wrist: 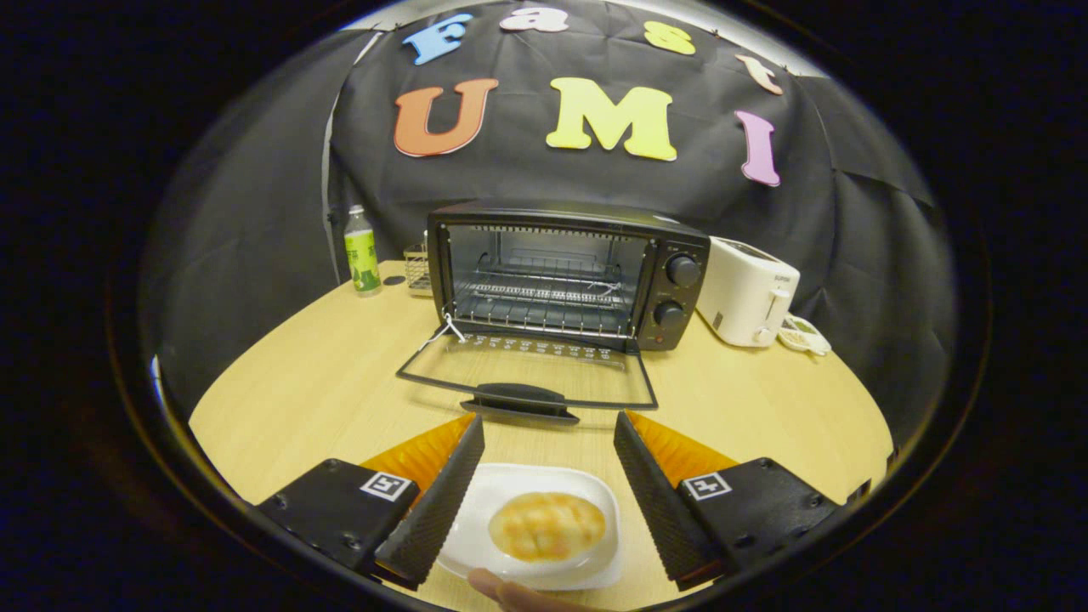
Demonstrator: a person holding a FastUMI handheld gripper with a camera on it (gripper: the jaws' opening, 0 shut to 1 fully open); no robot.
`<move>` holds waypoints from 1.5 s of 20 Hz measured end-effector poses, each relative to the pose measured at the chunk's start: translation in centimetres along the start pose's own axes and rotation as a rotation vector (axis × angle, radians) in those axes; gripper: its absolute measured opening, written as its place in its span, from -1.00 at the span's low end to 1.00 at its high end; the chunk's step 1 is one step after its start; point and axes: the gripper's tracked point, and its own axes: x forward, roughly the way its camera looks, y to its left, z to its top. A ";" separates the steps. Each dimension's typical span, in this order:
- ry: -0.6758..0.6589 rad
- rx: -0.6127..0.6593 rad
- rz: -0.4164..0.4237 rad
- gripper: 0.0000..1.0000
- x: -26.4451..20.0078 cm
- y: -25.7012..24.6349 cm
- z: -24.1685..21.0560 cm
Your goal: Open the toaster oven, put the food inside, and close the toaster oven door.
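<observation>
A black toaster oven (565, 272) stands on the wooden table (323, 382) beyond the fingers, its glass door (527, 374) folded down flat toward me and the wire rack inside bare. A golden bread roll (546, 527) lies on a white plate (586, 497) between the two fingers, close to me. My gripper (548, 433) is open, its fingers standing wide on either side of the plate and touching nothing. The door's handle (518, 399) lies just ahead of the fingertips.
A white pop-up toaster (746, 291) stands right of the oven with a small dish (803, 334) beside it. A green-labelled bottle (362, 252) and a wire holder (416, 269) stand to the oven's left. A person's fingertip (510, 591) touches the plate's near edge.
</observation>
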 end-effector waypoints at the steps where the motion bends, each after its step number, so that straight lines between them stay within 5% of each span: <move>1: 0.000 0.016 0.015 1.00 -0.7 0.2 -0.6; 12: 0.067 0.057 0.040 1.00 -2.8 1.2 -7.5; 21: 0.032 -0.021 -0.058 1.00 -2.2 0.0 -9.4; 30: 0.053 0.057 -0.033 1.00 -1.7 0.8 -10.2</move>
